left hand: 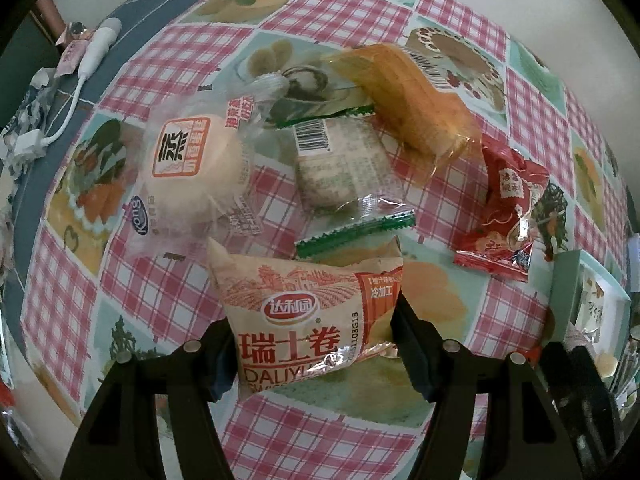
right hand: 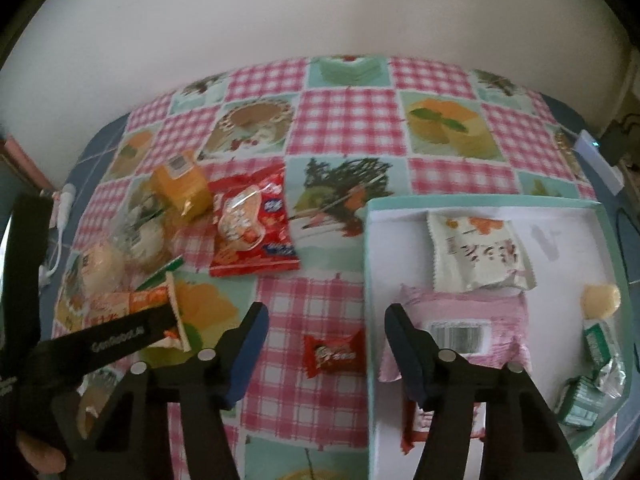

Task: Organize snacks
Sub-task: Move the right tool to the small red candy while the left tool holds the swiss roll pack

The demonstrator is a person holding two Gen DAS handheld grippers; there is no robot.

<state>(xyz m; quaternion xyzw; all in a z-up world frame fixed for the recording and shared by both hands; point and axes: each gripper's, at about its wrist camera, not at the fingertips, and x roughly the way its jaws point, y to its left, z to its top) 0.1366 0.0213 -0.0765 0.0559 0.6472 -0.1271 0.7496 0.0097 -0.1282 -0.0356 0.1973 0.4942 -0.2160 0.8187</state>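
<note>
My left gripper (left hand: pixel 312 320) points down at the table and is shut on an orange and white Swiss roll packet (left hand: pixel 296 292), pinched at its sides. Beyond it lie a round bun in a clear wrapper (left hand: pixel 192 168), a green-edged clear packet (left hand: pixel 344 164), an orange cake packet (left hand: pixel 412 100) and a red packet (left hand: pixel 508 208). My right gripper (right hand: pixel 326 320) is open over the checked tablecloth. A small red candy (right hand: pixel 334 354) lies on the cloth between its fingers, touching neither. A teal-rimmed white box (right hand: pixel 368 264) to the right holds a white packet (right hand: pixel 476 252), a pink packet (right hand: pixel 468 320) and smaller sweets.
A white cable with its plug (left hand: pixel 96 48) lies at the table's left edge. The wall stands close behind the table. In the right wrist view a finger (right hand: pixel 120 332) of the left gripper shows at the left with the Swiss roll packet. A hand shows at the bottom left corner.
</note>
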